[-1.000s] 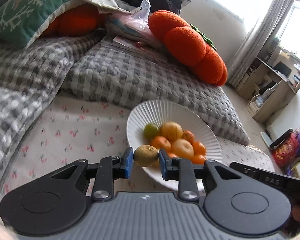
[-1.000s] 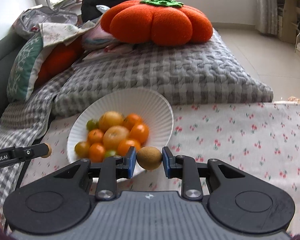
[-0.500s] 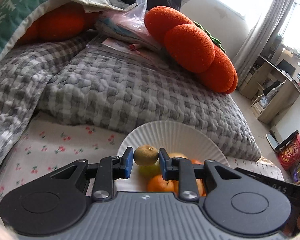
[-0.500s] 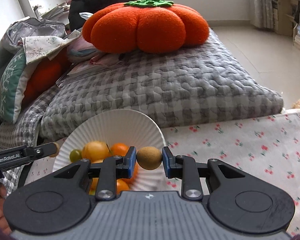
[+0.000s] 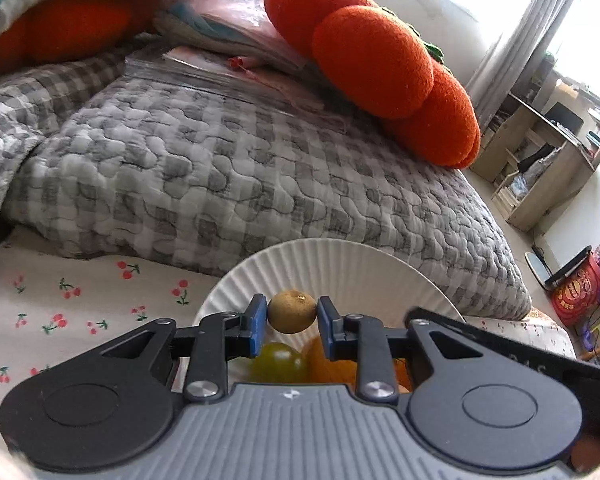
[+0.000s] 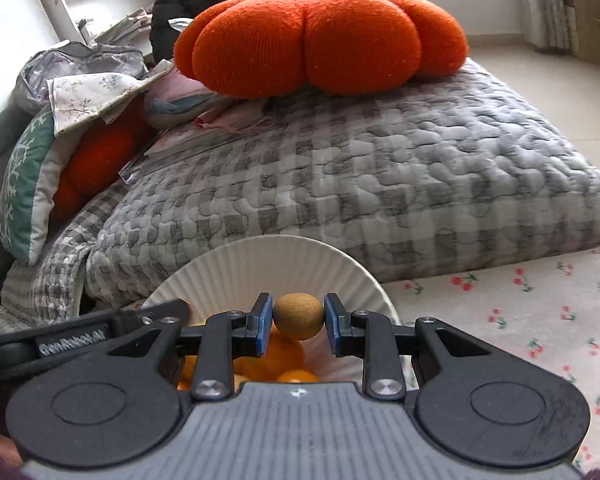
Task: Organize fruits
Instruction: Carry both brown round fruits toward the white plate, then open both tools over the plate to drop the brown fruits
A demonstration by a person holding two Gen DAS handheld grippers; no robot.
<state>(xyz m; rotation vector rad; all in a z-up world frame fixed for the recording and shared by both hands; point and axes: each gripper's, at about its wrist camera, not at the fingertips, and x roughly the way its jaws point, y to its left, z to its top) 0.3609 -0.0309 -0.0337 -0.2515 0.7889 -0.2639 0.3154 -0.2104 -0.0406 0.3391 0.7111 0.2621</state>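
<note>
Above the white plate [image 5: 340, 256], a greenish-brown fruit [image 5: 292, 311] is clamped by the left gripper [image 5: 292, 318]; a tan fruit [image 6: 298, 316], possibly a kiwi, is clamped by the right gripper [image 6: 296, 322].

Both claws have advanced over the white plate [image 5: 340, 264] — now directly above its fruit.

Left claw [image 5: 292, 322], right claw [image 6: 294, 322] each clamped, side by side.
</note>
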